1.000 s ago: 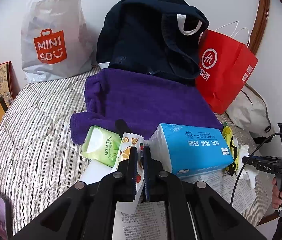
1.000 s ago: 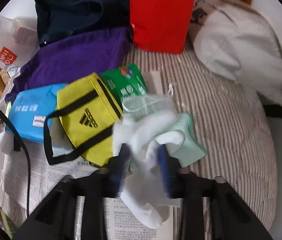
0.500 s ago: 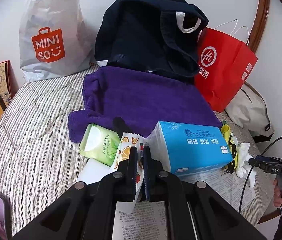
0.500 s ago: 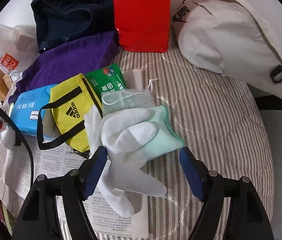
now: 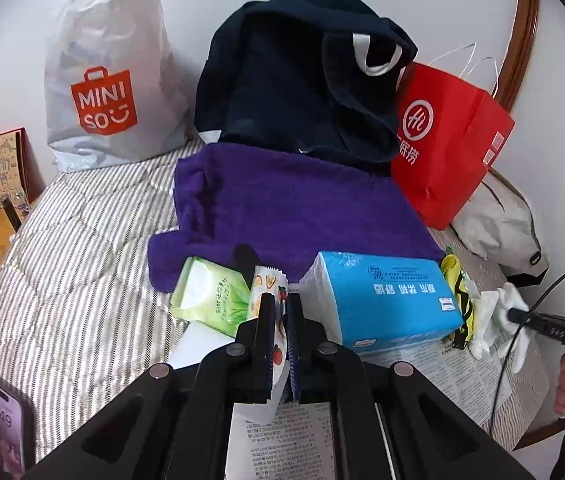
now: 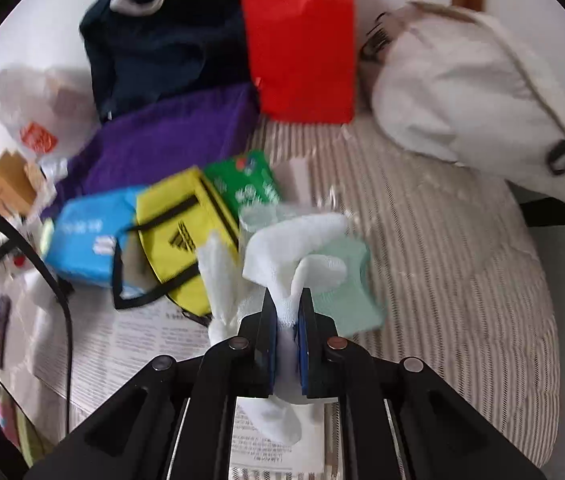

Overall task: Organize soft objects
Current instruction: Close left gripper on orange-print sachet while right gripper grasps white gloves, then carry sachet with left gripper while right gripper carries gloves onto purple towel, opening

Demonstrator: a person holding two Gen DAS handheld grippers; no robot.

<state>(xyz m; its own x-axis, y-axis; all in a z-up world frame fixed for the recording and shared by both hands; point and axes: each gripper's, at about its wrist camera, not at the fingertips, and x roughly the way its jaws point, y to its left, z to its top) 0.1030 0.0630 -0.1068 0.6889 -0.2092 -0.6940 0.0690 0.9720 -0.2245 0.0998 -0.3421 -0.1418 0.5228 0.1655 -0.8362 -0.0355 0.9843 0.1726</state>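
My left gripper point(image 5: 280, 308) is shut on a white fruit-print packet point(image 5: 268, 284) between a pale green tissue pack point(image 5: 212, 302) and a blue tissue pack point(image 5: 386, 300). My right gripper point(image 6: 286, 304) is shut on a white glove point(image 6: 298, 248), which lies over a mint green cloth point(image 6: 346, 280). The right gripper also shows at the right edge of the left wrist view point(image 5: 522, 316), touching the glove point(image 5: 494, 308). A yellow Adidas pouch point(image 6: 186, 232) and a green packet point(image 6: 250, 188) lie to the glove's left. A purple towel point(image 5: 294, 208) lies behind.
At the back stand a Miniso bag point(image 5: 102, 80), a navy bag point(image 5: 302, 80), a red paper bag point(image 5: 446, 140) and a beige bag point(image 6: 474, 92). Newspaper point(image 5: 470, 380) covers the striped bedding point(image 5: 74, 272) in front. A phone point(image 5: 0, 424) lies at the lower left.
My right gripper was open around the white glove half a second ago and has now shut on it. My left gripper stays shut on the packet and has barely moved.
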